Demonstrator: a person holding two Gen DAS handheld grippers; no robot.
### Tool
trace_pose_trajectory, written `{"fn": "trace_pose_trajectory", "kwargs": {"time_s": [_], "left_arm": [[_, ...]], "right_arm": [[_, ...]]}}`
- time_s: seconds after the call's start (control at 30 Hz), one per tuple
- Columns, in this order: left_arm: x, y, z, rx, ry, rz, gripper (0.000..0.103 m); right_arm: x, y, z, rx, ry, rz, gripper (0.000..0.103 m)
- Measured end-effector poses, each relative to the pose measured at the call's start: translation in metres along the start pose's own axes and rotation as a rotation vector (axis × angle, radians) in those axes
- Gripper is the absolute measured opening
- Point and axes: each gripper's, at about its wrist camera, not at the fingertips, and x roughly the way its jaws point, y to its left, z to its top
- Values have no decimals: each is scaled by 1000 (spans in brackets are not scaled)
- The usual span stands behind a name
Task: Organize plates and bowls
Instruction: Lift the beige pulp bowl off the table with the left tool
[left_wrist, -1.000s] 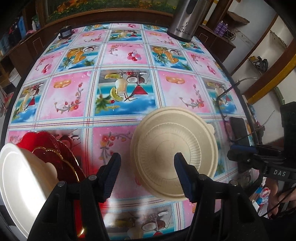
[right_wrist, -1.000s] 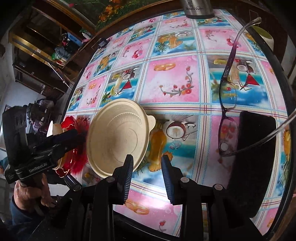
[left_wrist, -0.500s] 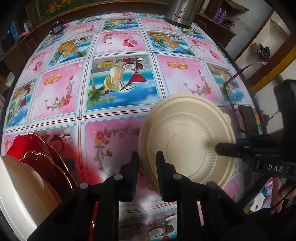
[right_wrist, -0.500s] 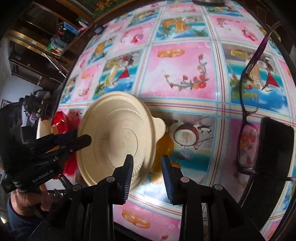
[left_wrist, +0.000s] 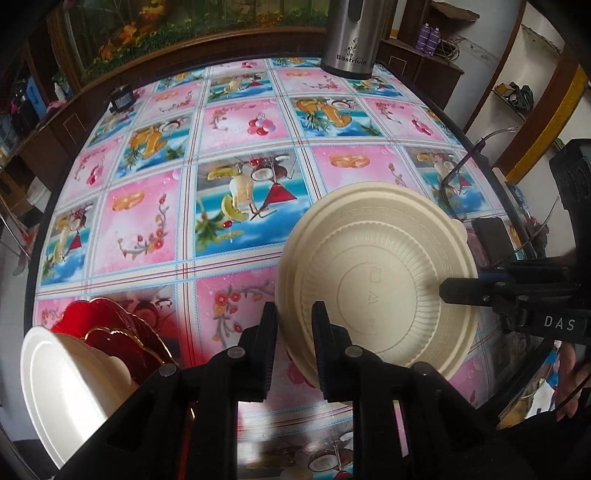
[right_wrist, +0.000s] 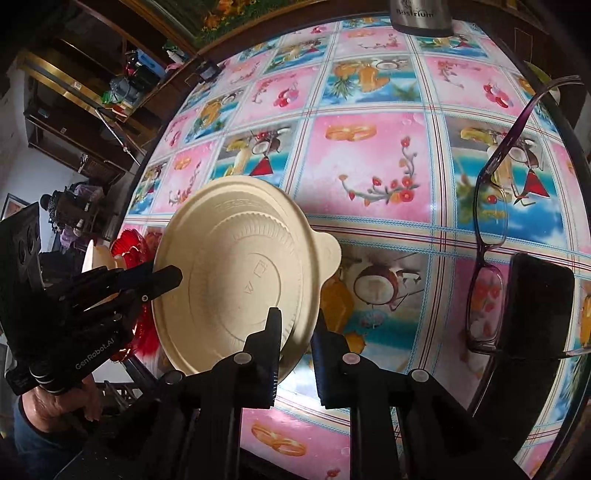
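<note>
A cream round bowl with a small tab (left_wrist: 376, 280) (right_wrist: 240, 273) is held up off the patterned table, tilted, its ribbed underside toward both cameras. My left gripper (left_wrist: 294, 325) is shut on its left rim; it shows in the right wrist view (right_wrist: 162, 278). My right gripper (right_wrist: 295, 328) is shut on the opposite rim; it shows in the left wrist view (left_wrist: 458, 290). At the table's near left lie red scalloped plates (left_wrist: 110, 332) (right_wrist: 129, 247) with a white bowl (left_wrist: 62, 384) on its side against them.
A steel flask (left_wrist: 351, 37) stands at the table's far edge. Purple-framed glasses (right_wrist: 491, 236) and a black phone (right_wrist: 535, 306) lie on the right side. A small black device (left_wrist: 121, 98) sits far left. Wooden shelves surround the table.
My left gripper closed from wide open onto the bowl's rim. The bowl went from lying on the table to lifted and tilted between both grippers.
</note>
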Motion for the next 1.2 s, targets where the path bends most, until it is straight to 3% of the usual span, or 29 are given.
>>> {"fn": "trace_pose_trajectory", "kwargs": {"time_s": [1.2], "left_arm": [[-46,-11,-18,42,-124,77,18]], "right_arm": [[-21,20,-22,-34,-72,37,17]]}}
